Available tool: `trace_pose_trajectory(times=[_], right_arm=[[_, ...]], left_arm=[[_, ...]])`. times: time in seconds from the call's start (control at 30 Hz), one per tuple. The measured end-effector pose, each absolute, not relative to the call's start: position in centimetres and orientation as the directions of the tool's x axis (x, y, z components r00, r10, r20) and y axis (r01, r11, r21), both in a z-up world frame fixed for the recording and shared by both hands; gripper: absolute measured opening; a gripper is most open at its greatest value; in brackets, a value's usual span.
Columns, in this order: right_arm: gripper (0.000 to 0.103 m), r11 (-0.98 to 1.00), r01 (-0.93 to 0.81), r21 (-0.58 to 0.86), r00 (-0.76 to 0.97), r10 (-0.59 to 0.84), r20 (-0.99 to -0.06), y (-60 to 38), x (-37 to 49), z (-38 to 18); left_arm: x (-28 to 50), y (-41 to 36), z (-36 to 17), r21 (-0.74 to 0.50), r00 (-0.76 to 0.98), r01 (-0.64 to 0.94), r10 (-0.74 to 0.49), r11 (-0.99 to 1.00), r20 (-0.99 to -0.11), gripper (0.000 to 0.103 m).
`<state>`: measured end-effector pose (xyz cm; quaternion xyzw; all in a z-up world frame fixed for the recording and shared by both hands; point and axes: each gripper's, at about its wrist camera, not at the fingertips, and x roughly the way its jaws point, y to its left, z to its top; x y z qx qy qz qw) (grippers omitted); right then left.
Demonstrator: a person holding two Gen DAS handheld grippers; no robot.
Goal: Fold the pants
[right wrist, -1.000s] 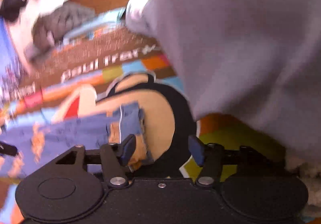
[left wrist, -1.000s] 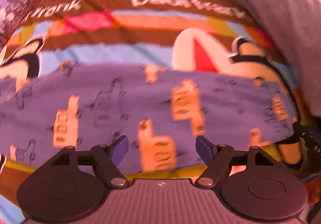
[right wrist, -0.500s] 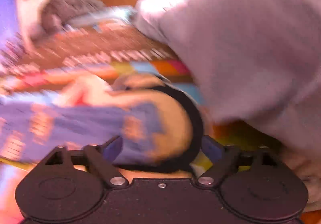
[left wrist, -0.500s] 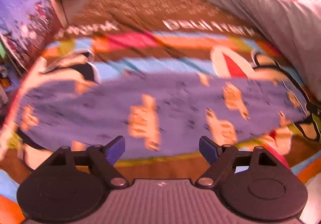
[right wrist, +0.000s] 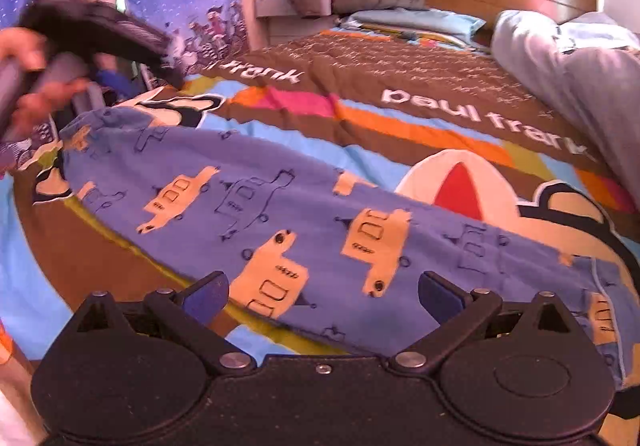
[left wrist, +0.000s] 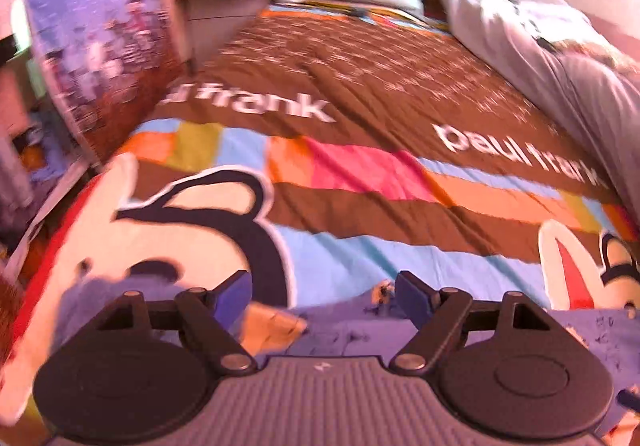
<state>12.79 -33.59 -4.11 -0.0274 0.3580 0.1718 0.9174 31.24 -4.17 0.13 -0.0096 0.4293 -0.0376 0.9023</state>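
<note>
Fingers spread and empty on both the left gripper (left wrist: pixel 324 296) and right gripper (right wrist: pixel 324 296), the blue truck-printed cotton pants (right wrist: pixel 304 222) lie lengthwise on the colourful cartoon bedspread (right wrist: pixel 400 94), seemingly awaiting an end-to-end fold needing each end pinched.

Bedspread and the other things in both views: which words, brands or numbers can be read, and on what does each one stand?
"paul frank": white letters on the brown band of the bedspread, right side.
"frank", first word cut off: same band, left side.
Rows of small pale script higher on the brown band: too blurred to read.
Blue pants: truck pictures only, no words.
</note>
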Motion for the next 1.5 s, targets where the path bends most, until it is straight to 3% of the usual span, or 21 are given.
trace_pose_trajectory(times=[0.17, 0.33, 0.57, 0.63, 0.67, 0.7, 0.73, 0.93, 1.17, 1.23, 1.27, 1.3, 1.33, 1.37, 1.4, 1.5], right_arm=[[0.102, 0.942, -0.253, 0.219, 0.662, 0.334, -0.671, -36.1, 14.4, -5.2], [0.102, 0.908, -0.171, 0.383, 0.625, 0.400, -0.670, -38.7, 15.5, -6.0], [0.102, 0.910, -0.175, 0.376, 0.624, 0.398, -0.673, -39.0, 15.3, -5.8], [0.102, 0.912, -0.177, 0.371, 0.621, 0.396, -0.676, -38.9, 15.3, -5.8], [0.102, 0.912, -0.177, 0.370, 0.621, 0.395, -0.677, -38.8, 15.3, -5.8], [0.102, 0.912, -0.178, 0.370, 0.621, 0.396, -0.677, -38.9, 15.3, -5.8], [0.102, 0.912, -0.178, 0.370, 0.621, 0.396, -0.677, -38.9, 15.3, -5.8], [0.102, 0.912, -0.172, 0.372, 0.619, 0.394, -0.680, -38.9, 15.2, -5.8], [0.102, 0.912, -0.166, 0.375, 0.612, 0.393, -0.687, -39.0, 15.3, -5.9], [0.102, 0.912, -0.165, 0.375, 0.613, 0.393, -0.686, -39.0, 15.2, -5.9], [0.102, 0.913, -0.164, 0.375, 0.616, 0.391, -0.684, -39.0, 15.2, -5.9], [0.102, 0.913, -0.160, 0.374, 0.628, 0.387, -0.675, -39.1, 15.1, -5.7], [0.102, 0.914, -0.155, 0.376, 0.649, 0.381, -0.658, -39.2, 14.9, -5.5], [0.102, 0.913, -0.153, 0.379, 0.675, 0.376, -0.635, -39.5, 14.7, -5.1], [0.102, 0.913, -0.150, 0.379, 0.698, 0.370, -0.614, -39.7, 14.5, -4.7], [0.102, 0.924, -0.104, 0.367, 0.753, 0.314, -0.578, -41.0, 14.2, -4.0]], left_arm=[[31.5, -8.5, -1.8, 0.215, 0.660, 0.298, -0.038, 0.930, -0.750, 0.078], [31.2, -11.3, -3.2, 0.347, 0.629, 0.446, -0.013, 0.825, -0.777, 0.069], [32.1, -12.0, -5.2, 0.251, 0.497, 0.529, -0.056, 0.810, -0.866, 0.057], [31.9, -12.5, -5.6, 0.264, 0.505, 0.531, -0.050, 0.805, -0.862, 0.041], [32.0, -12.6, -5.8, 0.269, 0.507, 0.522, -0.041, 0.809, -0.861, 0.020], [32.1, -12.9, -6.0, 0.289, 0.516, 0.508, -0.018, 0.812, -0.857, 0.005], [32.3, -13.2, -6.1, 0.320, 0.532, 0.491, 0.012, 0.810, -0.847, 0.001], [33.6, -12.8, -4.4, 0.316, 0.613, 0.353, 0.038, 0.881, -0.789, 0.000], [34.5, -12.1, -3.7, 0.280, 0.616, 0.272, 0.057, 0.920, -0.786, 0.000], [34.2, -12.2, -3.4, 0.291, 0.615, 0.261, 0.074, 0.921, -0.785, 0.013], [33.7, -12.4, -3.2, 0.312, 0.628, 0.247, 0.094, 0.917, -0.773, 0.040], [32.7, -12.8, -2.8, 0.339, 0.663, 0.214, 0.119, 0.916, -0.739, 0.056], [31.4, -13.1, -2.5, 0.355, 0.699, 0.178, 0.136, 0.918, -0.702, 0.062], [30.0, -13.3, -2.2, 0.363, 0.726, 0.142, 0.152, 0.921, -0.671, 0.074], [28.5, -13.5, -2.2, 0.359, 0.743, 0.113, 0.161, 0.927, -0.650, 0.083], [24.5, -13.7, -3.2, 0.333, 0.760, 0.096, 0.147, 0.938, -0.633, 0.086]])
